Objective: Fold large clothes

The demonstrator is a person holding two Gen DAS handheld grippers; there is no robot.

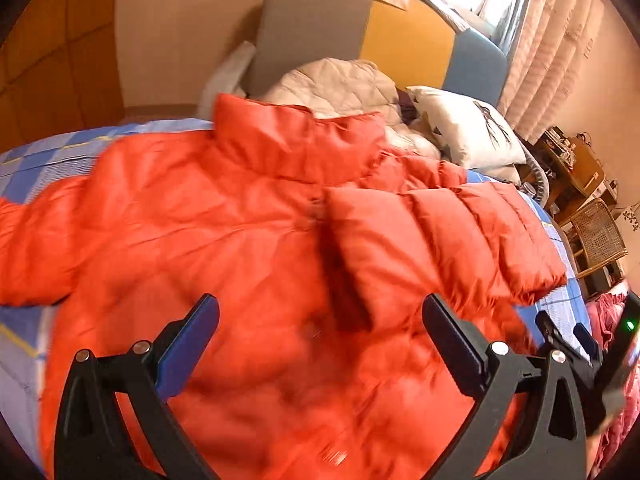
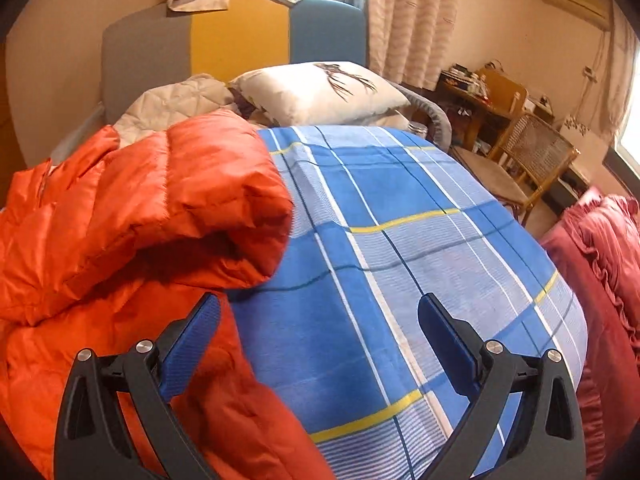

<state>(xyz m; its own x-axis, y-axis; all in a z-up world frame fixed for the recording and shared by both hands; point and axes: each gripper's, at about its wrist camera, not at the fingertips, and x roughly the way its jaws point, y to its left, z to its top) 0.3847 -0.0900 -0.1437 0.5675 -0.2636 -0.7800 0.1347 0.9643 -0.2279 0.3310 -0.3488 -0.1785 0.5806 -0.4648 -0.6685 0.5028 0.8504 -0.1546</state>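
An orange puffer jacket lies spread on the bed with its collar toward the headboard. One sleeve is folded across the body; the other sleeve lies out to the left. My left gripper is open and empty, hovering above the jacket's lower body. In the right wrist view the jacket fills the left side, its folded sleeve end bulging. My right gripper is open and empty over the blue plaid sheet, beside the jacket's right edge. It also shows at the right edge of the left wrist view.
A beige quilted garment and a white pillow lie near the headboard. A crimson ruffled cloth sits right of the bed. A wicker chair and cluttered desk stand beyond.
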